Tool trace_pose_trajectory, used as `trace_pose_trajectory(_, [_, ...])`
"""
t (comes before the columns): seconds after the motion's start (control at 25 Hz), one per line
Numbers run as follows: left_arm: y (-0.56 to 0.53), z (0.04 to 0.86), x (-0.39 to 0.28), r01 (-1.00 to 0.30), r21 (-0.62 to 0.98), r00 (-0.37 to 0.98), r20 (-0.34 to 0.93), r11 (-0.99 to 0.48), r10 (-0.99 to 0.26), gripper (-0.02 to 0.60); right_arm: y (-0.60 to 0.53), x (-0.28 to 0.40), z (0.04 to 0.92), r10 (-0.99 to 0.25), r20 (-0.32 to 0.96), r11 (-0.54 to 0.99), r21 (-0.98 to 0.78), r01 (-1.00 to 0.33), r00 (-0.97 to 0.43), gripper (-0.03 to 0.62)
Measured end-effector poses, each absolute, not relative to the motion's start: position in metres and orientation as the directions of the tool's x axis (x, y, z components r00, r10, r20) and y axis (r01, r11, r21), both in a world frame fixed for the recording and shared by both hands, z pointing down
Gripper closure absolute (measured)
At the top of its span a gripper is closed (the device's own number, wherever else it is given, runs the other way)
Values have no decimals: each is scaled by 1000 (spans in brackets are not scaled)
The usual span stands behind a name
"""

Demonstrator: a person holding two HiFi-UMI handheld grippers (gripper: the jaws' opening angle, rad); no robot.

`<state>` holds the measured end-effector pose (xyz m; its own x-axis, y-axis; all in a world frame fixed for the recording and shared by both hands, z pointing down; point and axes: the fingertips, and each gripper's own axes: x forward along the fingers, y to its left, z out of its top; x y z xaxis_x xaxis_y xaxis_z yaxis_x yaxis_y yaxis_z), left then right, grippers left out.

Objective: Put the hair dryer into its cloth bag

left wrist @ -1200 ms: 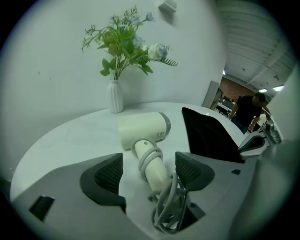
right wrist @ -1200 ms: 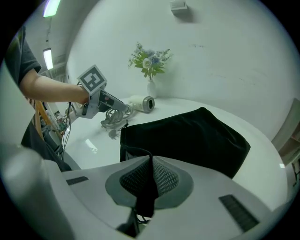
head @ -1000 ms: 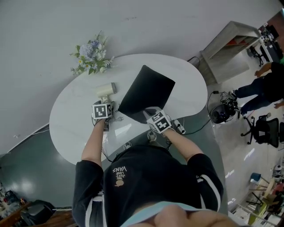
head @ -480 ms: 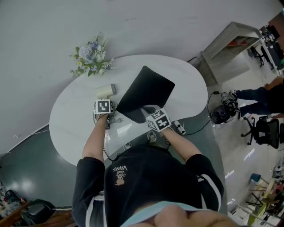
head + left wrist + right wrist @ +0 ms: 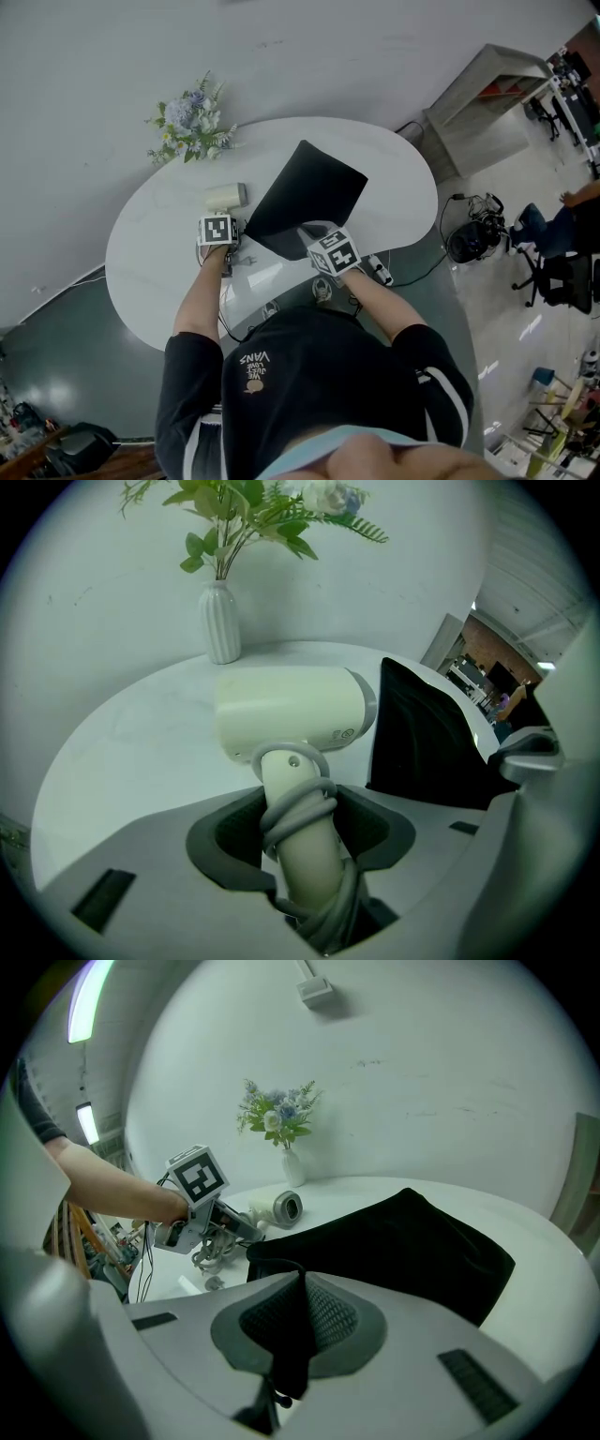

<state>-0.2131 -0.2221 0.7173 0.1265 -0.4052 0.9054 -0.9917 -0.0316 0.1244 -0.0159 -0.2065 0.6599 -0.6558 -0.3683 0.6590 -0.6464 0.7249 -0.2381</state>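
The cream hair dryer point(image 5: 225, 196) lies on the white table point(image 5: 150, 272), its grey cord wound round the handle point(image 5: 302, 846). My left gripper point(image 5: 228, 217) comes down over that handle; its jaws are closing, and both pads point(image 5: 234, 841) meet the cord-wrapped handle in the left gripper view. The black cloth bag point(image 5: 314, 192) lies just right of the dryer point(image 5: 278, 1208). My right gripper point(image 5: 311, 234) is shut on the bag's near edge point(image 5: 292, 1335), holding that edge raised. The bag point(image 5: 422, 742) hides its own inside.
A white vase of flowers point(image 5: 192, 122) stands at the table's far left edge. Loose cord and a plug point(image 5: 211, 1258) lie near the left gripper point(image 5: 202, 1218). A power strip point(image 5: 378, 267) sits at the front edge. An office chair point(image 5: 562, 277) stands on the floor at right.
My left gripper has crept a little toward the dryer over its handle. The right gripper keeps its hold on the bag. People at the far right have walked away.
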Motion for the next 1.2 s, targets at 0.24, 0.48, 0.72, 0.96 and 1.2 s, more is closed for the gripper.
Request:
trace_pose_trajectory(0.24, [-202,697,-239,-998,9,36,889,-62,-457,350,-205,-17,660,-362,658,724,-248,-643,-661,543])
trace_pose_trajectory(0.48, [-169,681,-223,-986,93,149,871,-140,-468,350,-206,-21,657,-358,647,707,-282,-648,-673,543])
trace_pose_trajectory(0.72, [-134,664,-202,-965,131,230,839,-228,-494,350,-206,-25,651,-370,632,704,-287,-649,-681,543])
trace_pose_trajectory(0.96, [-103,666,-175,-939,118,271,834,-324,-481,350,-203,-27,646,-379,620,702,-291,-650,-687,543])
trace_pose_trajectory(1.2, [-74,677,-139,-908,151,324,844,-391,-428,350,-198,-27,636,-400,595,689,-306,-657,-697,543])
